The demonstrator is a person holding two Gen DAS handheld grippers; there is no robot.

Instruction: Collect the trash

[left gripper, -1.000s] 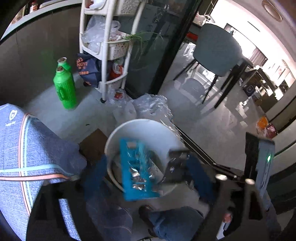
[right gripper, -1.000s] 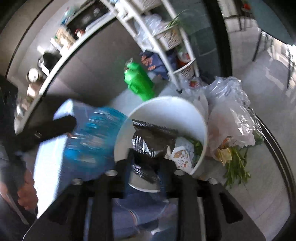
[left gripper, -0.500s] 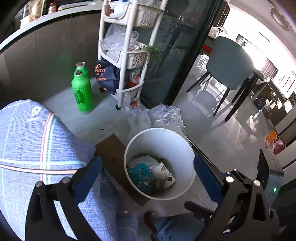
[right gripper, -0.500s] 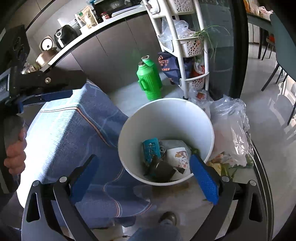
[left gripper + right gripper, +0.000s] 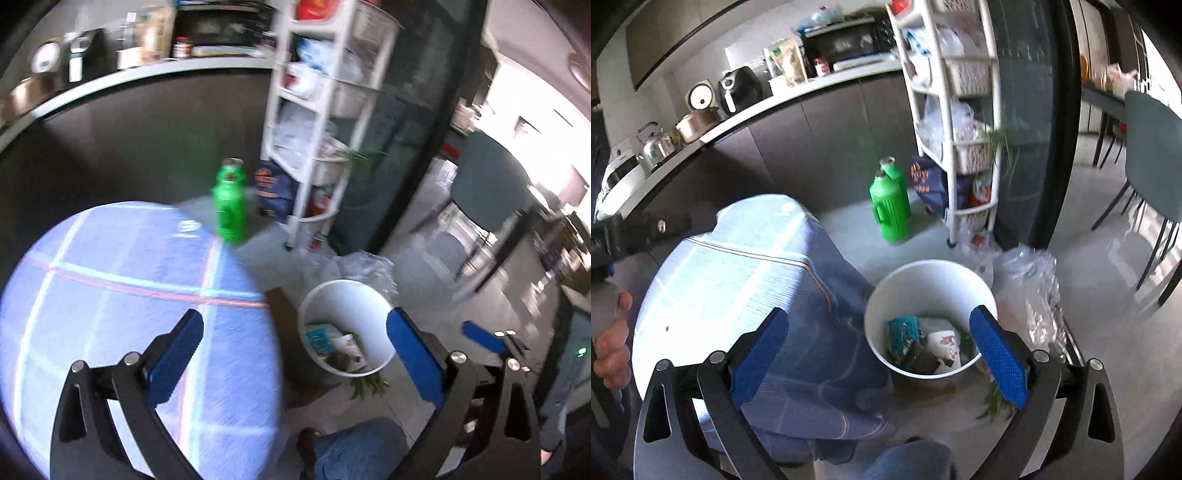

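Kitchen floor below, both tools [image 5: 293, 330] [image 5: 879, 334] gape wide, holding nothing.

We see left wrist view motion-blurred: shelf cart [image 5: 317, 122] contents beside white bin [image 5: 347, 325] unreadable. Wrappers inside bin too small to identify. Chair [image 5: 1152, 155] beyond bin cut by edge.

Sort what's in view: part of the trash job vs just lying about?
Job:
- white bin
- teal wrapper, dark packet, printed carton inside it
- loose greens on floor

Lying about:
- green bottles
- white trolley rack
- kettle
- chair
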